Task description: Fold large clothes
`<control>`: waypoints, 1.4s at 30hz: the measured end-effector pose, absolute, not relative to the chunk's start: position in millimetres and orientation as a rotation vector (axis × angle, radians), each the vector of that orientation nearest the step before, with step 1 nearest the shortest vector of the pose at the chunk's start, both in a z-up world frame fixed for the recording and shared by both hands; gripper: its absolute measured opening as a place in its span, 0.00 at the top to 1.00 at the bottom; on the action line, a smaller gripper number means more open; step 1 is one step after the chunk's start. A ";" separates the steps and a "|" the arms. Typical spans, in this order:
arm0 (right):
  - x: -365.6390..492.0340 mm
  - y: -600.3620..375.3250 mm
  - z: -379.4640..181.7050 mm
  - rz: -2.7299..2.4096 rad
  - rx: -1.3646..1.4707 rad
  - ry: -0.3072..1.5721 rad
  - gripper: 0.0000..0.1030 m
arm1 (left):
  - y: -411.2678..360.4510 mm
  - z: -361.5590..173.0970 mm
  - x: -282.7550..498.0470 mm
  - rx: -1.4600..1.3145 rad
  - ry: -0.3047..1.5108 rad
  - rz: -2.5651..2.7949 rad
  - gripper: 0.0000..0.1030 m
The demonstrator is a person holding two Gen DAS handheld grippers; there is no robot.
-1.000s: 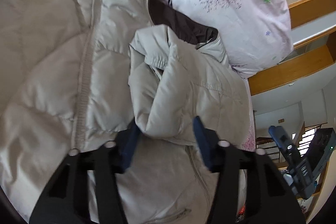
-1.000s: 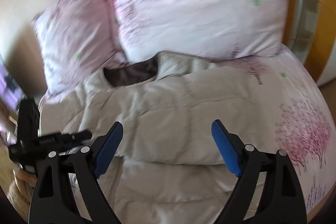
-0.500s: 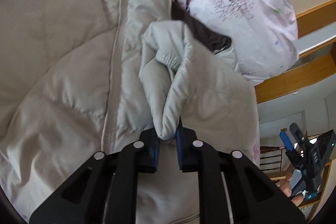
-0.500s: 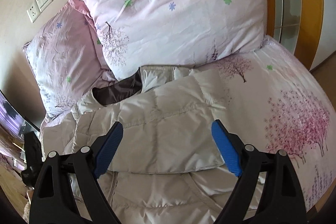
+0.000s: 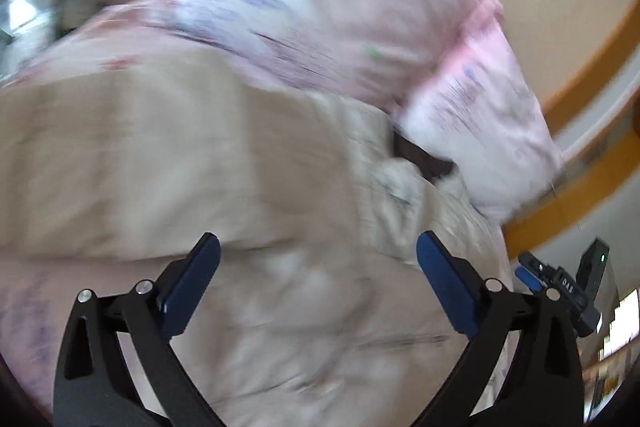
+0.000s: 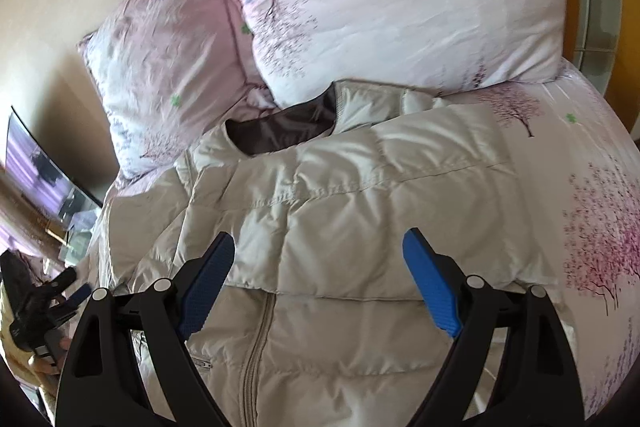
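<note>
Both tools, left (image 5: 318,279) and right (image 6: 319,279), spread and empty over puffy jacket (image 6: 360,211) on bed (image 6: 592,187): light, soft, slippery, springy — pinch hem or seam.

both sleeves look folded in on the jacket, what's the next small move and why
Probably bring both open grippers down to the jacket's bottom hem, outside both views, to fold it up toward the collar. The beige puffer jacket lies zipped on the bed with a sleeve folded across its chest, and neither the left hand-held gripper nor the right hand-held gripper holds anything.
</note>
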State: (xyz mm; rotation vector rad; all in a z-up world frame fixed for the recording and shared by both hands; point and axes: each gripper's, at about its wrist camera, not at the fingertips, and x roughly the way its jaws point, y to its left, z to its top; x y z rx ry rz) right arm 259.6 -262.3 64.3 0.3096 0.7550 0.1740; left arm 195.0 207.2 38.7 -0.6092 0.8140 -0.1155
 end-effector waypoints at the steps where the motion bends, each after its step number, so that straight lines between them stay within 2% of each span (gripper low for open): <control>1: 260.5 -260.3 63.3 0.180 0.307 0.759 0.15 | 224.4 36.0 182.3 -0.629 0.805 -0.070 0.04; 6: 264.3 -243.8 58.8 0.219 0.281 0.778 0.15 | 303.8 16.1 124.0 -0.754 0.763 0.144 0.06; 8: 264.8 -239.1 57.6 0.230 0.277 0.784 0.15 | 324.3 9.4 110.6 -0.801 0.746 0.210 0.10; 12: 264.3 -234.4 56.6 0.239 0.269 0.789 0.15 | 358.0 -8.9 93.1 -0.935 0.726 0.302 0.23; 18: 263.3 -234.2 56.8 0.236 0.264 0.789 0.15 | 379.5 -32.3 91.2 -1.060 0.717 0.366 0.33; 26: 263.8 -233.9 55.9 0.239 0.261 0.792 0.15 | 395.7 -38.4 92.4 -1.135 0.639 0.414 0.44; 29: 263.5 -233.4 54.8 0.243 0.256 0.795 0.15 | 401.4 -40.6 95.1 -1.144 0.632 0.451 0.60; 31: 263.2 -234.6 54.0 0.244 0.255 0.796 0.15 | 405.1 -43.6 98.4 -1.147 0.636 0.462 0.86; 32: 263.2 -235.9 53.9 0.243 0.256 0.796 0.15 | 406.9 -43.9 99.6 -1.157 0.626 0.447 0.90; 34: 262.8 -238.1 54.5 0.240 0.257 0.793 0.15 | 409.1 -35.1 102.6 -1.149 0.603 0.429 0.94; 42: 260.2 -252.9 59.6 0.223 0.264 0.765 0.15 | 391.4 60.4 131.7 -0.966 0.461 0.332 0.95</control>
